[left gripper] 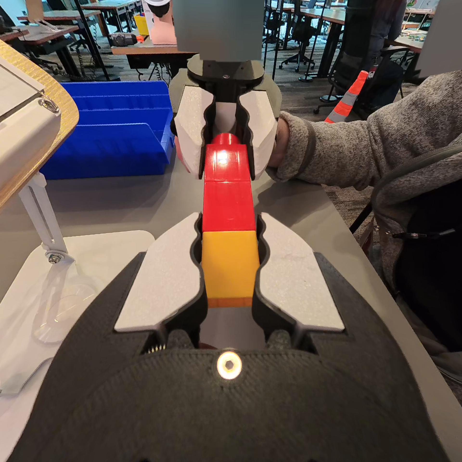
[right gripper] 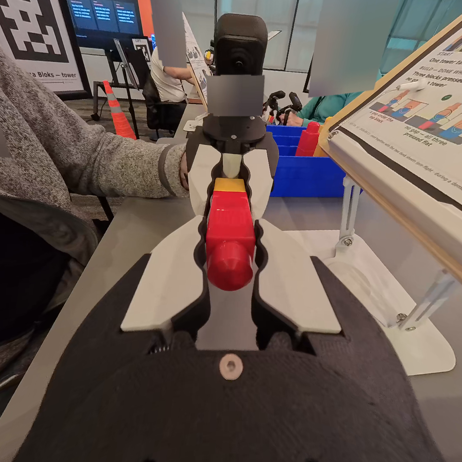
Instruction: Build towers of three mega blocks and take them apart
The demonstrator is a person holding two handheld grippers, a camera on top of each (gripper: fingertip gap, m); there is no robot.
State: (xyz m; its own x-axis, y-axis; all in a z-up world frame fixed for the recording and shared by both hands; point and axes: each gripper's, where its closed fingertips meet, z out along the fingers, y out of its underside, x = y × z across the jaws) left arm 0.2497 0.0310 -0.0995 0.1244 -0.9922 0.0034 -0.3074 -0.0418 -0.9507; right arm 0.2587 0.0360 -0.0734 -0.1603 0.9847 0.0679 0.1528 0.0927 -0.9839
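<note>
A tower of three mega blocks is held level above the grey table [left gripper: 120, 200] between my two grippers. In the left wrist view the yellow block [left gripper: 230, 265] is nearest, then the middle red block [left gripper: 228, 205], then the end red block [left gripper: 226, 160] with its stud. My left gripper [left gripper: 230, 220] is shut on the yellow block, pads pressed on both sides. My right gripper [left gripper: 226, 172] faces it, shut on the end red block. In the right wrist view my right gripper [right gripper: 230, 225] grips the end red block [right gripper: 230, 240]. The left gripper [right gripper: 228, 207] holds the yellow block [right gripper: 229, 184] beyond.
A blue bin [left gripper: 112, 130] stands at the table's far side; in the right wrist view it [right gripper: 307, 175] holds red and yellow blocks [right gripper: 308, 140]. An instruction board on a white stand [right gripper: 400, 112] overhangs one side. A person's grey sleeve [left gripper: 362, 150] is by the table edge. An orange cone [left gripper: 347, 100] stands on the floor. My left and right fingertips are right by each other.
</note>
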